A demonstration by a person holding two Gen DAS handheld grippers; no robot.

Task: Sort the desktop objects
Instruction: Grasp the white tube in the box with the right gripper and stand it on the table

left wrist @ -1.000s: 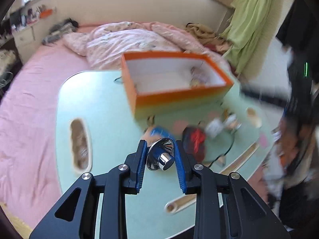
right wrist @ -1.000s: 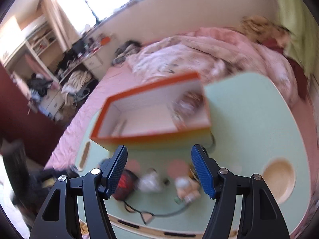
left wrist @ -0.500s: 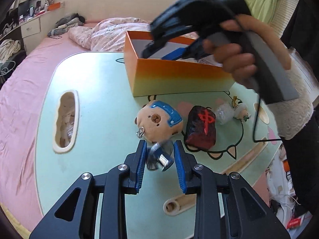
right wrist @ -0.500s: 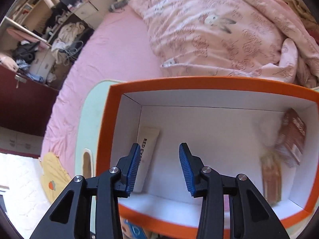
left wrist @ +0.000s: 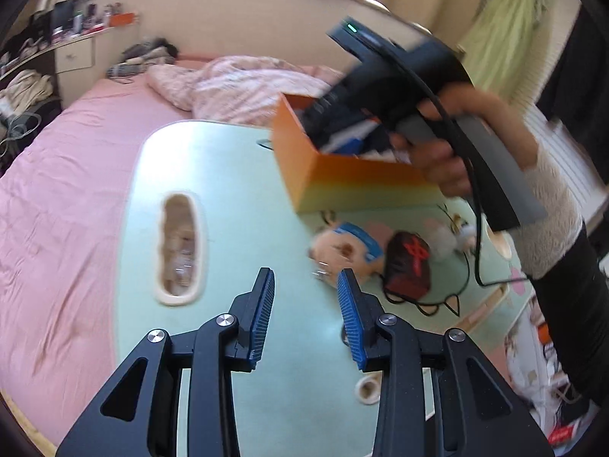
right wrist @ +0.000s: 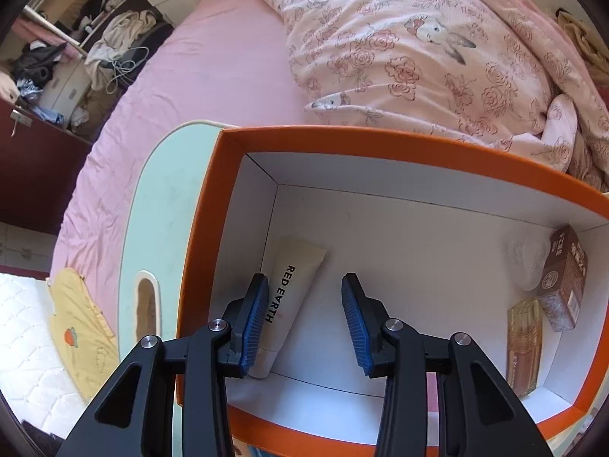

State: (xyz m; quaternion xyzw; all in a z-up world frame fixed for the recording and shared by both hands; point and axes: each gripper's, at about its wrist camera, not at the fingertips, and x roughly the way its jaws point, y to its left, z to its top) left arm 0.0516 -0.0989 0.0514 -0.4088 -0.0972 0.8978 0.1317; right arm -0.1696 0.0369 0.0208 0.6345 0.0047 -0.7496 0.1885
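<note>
I see an orange cardboard box with a white interior (right wrist: 399, 144) on the far side of a pale green table (left wrist: 236, 175). Inside, a cream tube printed RED EARTH (right wrist: 293, 289) lies by its left wall; a brown carton (right wrist: 565, 278) and an amber bottle (right wrist: 523, 346) sit at the right. My right gripper (right wrist: 304, 316) hovers over the box interior, jaws apart and empty. My left gripper (left wrist: 306, 312) is also spread wide, holding nothing, above the near tabletop. Beyond it lie a plush bear head with a blue cap (left wrist: 344, 242) and a dark red pouch (left wrist: 409, 266).
</note>
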